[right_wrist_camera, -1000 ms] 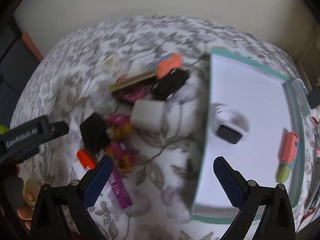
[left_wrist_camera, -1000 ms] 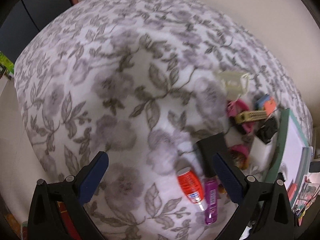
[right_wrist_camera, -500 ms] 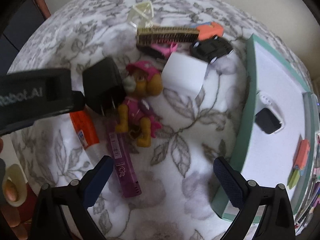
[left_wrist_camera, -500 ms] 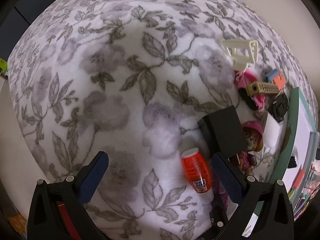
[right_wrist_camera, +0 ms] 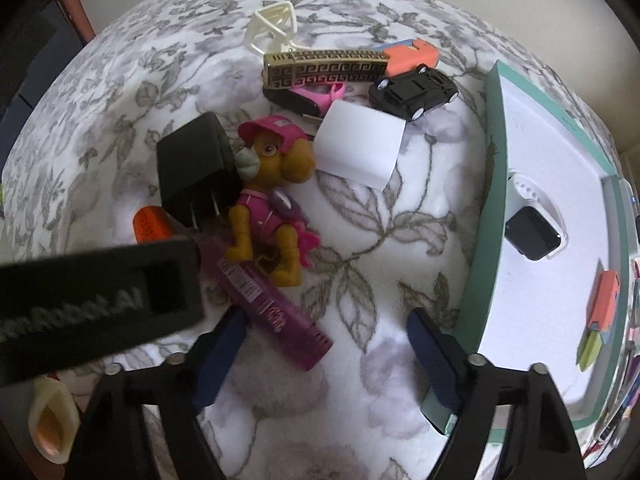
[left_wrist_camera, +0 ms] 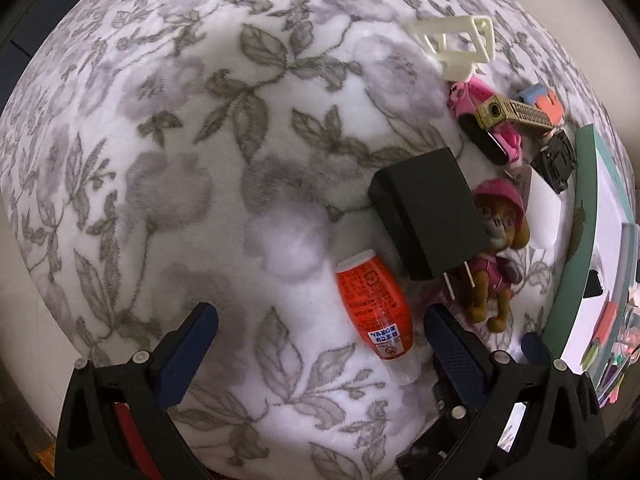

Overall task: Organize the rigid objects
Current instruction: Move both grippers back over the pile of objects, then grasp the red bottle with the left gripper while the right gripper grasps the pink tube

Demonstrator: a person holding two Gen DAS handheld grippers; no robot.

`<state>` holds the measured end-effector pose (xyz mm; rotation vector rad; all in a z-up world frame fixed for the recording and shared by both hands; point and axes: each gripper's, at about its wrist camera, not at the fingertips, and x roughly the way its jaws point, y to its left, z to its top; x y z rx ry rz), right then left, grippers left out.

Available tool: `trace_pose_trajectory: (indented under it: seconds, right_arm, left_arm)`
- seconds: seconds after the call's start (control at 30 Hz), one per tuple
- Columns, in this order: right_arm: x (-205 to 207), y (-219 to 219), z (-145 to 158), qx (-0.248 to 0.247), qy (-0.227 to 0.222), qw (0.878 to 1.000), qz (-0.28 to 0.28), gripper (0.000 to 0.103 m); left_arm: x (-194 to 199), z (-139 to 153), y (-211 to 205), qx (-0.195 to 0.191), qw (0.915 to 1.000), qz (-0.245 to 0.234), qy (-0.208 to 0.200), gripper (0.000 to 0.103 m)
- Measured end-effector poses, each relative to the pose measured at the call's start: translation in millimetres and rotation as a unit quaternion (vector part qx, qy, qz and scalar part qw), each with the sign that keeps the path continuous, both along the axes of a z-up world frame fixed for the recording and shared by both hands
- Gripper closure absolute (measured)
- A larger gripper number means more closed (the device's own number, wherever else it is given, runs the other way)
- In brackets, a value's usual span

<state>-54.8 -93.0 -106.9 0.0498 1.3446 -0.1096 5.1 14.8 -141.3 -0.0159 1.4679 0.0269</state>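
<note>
On a flowered cloth lies an orange glue bottle (left_wrist_camera: 372,304) between the fingers of my left gripper (left_wrist_camera: 320,336), which is open, points down and does not touch it. A black charger (left_wrist_camera: 428,216) and a pink-capped dog figure (left_wrist_camera: 496,240) lie just beyond. My right gripper (right_wrist_camera: 326,352) hovers over the low end of a purple tube (right_wrist_camera: 272,304); its jaws are closing, and the pads do not press on the tube. The left gripper's black body (right_wrist_camera: 100,288) covers the tube's upper left. The dog figure (right_wrist_camera: 272,200) rests against the tube.
A white tray with a teal rim (right_wrist_camera: 492,160) stands at the right and holds a smartwatch (right_wrist_camera: 532,228) and orange sticky tabs (right_wrist_camera: 604,300). Beyond the dog lie a white box (right_wrist_camera: 360,144), a black toy car (right_wrist_camera: 412,92), a gold patterned bar (right_wrist_camera: 324,68) and a cream plastic frame (right_wrist_camera: 276,26).
Both grippers have come down toward the cloth. The orange bottle now sits between the left fingers. The right fingers have drawn closer together over the purple tube.
</note>
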Motion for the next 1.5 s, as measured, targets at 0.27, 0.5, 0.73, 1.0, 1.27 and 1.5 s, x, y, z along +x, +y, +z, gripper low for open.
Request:
trace_pose_trajectory:
  seconds: [0.27,0.5,0.73,1.0,1.27,1.5]
  right_arm:
    - [3,16,5,0.004,-0.004,0.999,0.035,0.056]
    - [-1,26,5,0.035,0.012,0.998,0.044,0.069]
    - [-5,44,8,0.034,0.008,0.998,0.054,0.070]
    - [-1,45,8,0.032,-0.015,0.998,0.054,0.066]
    - [8,44,3,0.025,-0.011,0.998,0.059,0.069]
    - [1,44,-1,0.032,0.005,0.998,0.058,0.077]
  left_arm:
    - [-2,3,-1,-0.039,0.9977,-0.033,0.046,0.028]
    - [-3,12,6,-0.040,0.9980,-0.028,0.040,0.045]
    - [-2,13,20,-0.041,0.9982,-0.015,0.040,0.054]
    - [6,10,30,-0.047,0.9981,-0.007,0.039,0.054]
    - [7,9,31,-0.028,0.9992,-0.002,0.030,0.071]
    - [6,16,27,-0.030,0.9991,-0.009,0.028,0.075]
